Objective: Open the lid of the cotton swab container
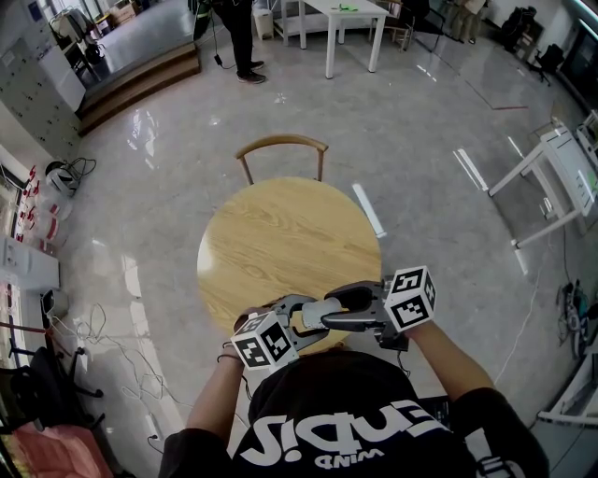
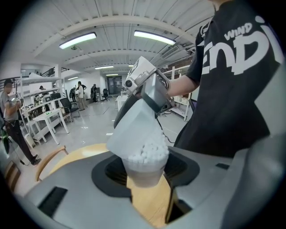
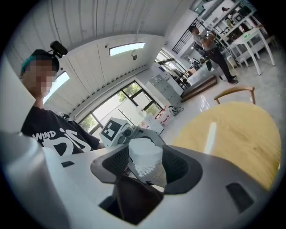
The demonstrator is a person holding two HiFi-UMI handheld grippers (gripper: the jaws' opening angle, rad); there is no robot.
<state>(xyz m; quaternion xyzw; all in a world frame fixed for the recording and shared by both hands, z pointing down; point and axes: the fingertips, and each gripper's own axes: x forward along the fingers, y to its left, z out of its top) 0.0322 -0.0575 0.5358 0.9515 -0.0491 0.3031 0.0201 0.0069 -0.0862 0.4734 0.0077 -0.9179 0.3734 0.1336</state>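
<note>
The cotton swab container [image 2: 143, 173] is a small translucent cup, and white swab tips [image 2: 147, 154] show at its mouth. My left gripper [image 2: 143, 166] is shut on the cup's body. The white lid [image 2: 132, 127] is tilted up off the mouth, and my right gripper [image 3: 145, 164] is shut on this lid [image 3: 145, 152]. Swab tips [image 3: 144, 170] show just under the lid in the right gripper view. In the head view both grippers, left [image 1: 297, 314] and right [image 1: 329, 314], meet over the near edge of the round wooden table [image 1: 280, 243], close to the person's chest.
A wooden chair [image 1: 280, 145] stands at the table's far side. White tables [image 1: 346, 19] and a standing person [image 1: 238, 37] are farther off. Cables [image 1: 103, 336] lie on the floor at the left, and a white frame [image 1: 551, 177] at the right.
</note>
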